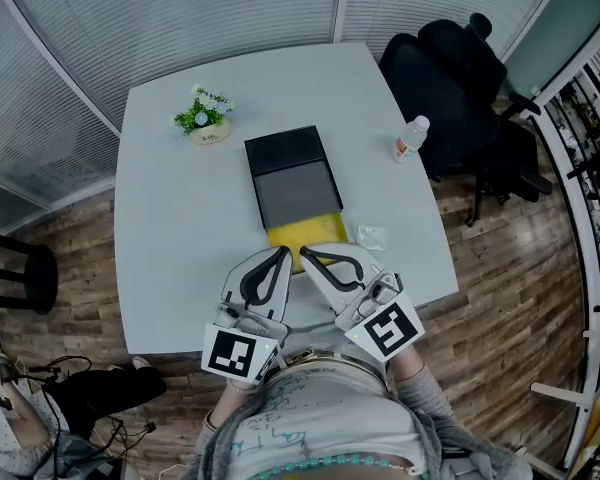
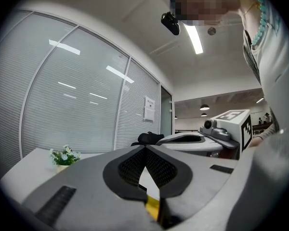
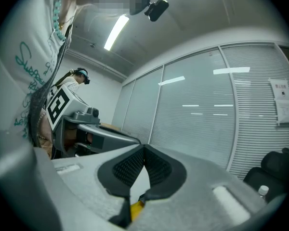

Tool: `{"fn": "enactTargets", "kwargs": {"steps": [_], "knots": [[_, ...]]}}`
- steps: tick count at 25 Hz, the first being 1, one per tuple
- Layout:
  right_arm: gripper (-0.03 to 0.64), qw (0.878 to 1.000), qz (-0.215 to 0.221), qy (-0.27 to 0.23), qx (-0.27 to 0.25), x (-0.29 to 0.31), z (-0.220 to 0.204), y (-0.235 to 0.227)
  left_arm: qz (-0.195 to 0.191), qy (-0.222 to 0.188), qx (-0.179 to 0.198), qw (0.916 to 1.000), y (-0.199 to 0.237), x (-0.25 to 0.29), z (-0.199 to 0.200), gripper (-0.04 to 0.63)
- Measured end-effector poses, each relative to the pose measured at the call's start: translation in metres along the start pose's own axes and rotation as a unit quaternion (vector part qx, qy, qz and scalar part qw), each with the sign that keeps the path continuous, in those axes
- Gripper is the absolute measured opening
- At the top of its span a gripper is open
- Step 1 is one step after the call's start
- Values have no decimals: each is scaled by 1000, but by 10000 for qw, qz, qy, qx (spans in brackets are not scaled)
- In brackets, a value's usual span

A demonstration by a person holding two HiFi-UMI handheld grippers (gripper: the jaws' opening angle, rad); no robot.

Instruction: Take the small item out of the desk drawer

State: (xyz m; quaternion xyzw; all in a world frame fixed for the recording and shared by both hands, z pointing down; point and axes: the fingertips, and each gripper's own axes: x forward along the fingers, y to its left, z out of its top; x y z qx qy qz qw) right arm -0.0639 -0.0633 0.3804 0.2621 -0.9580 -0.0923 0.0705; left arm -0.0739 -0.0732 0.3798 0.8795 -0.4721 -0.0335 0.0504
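Black box-shaped drawer unit (image 1: 285, 153) lies lengthwise at frame centre, its yellow drawer (image 1: 315, 230) pulled out toward the bottom of the frame. Left gripper (image 1: 284, 253) and right gripper (image 1: 303, 253), both closed and empty, sit level at its lower edge, equally near. The small item cannot be made out inside. White desk (image 1: 170, 228) gives open room either side.

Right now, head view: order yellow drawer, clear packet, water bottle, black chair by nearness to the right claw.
1. yellow drawer, at the right claw tips.
2. clear packet, just to its right.
3. water bottle, near the table right edge.
4. black chair, beyond the table.
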Motion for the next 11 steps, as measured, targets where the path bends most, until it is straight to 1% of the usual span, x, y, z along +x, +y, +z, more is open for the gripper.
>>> {"fn": "enactTargets", "kwargs": {"steps": [11], "knots": [[2,10000,17,37,-36,0,-2,-2,-29,52,3,10000,-1,2,-3,-2]]}}
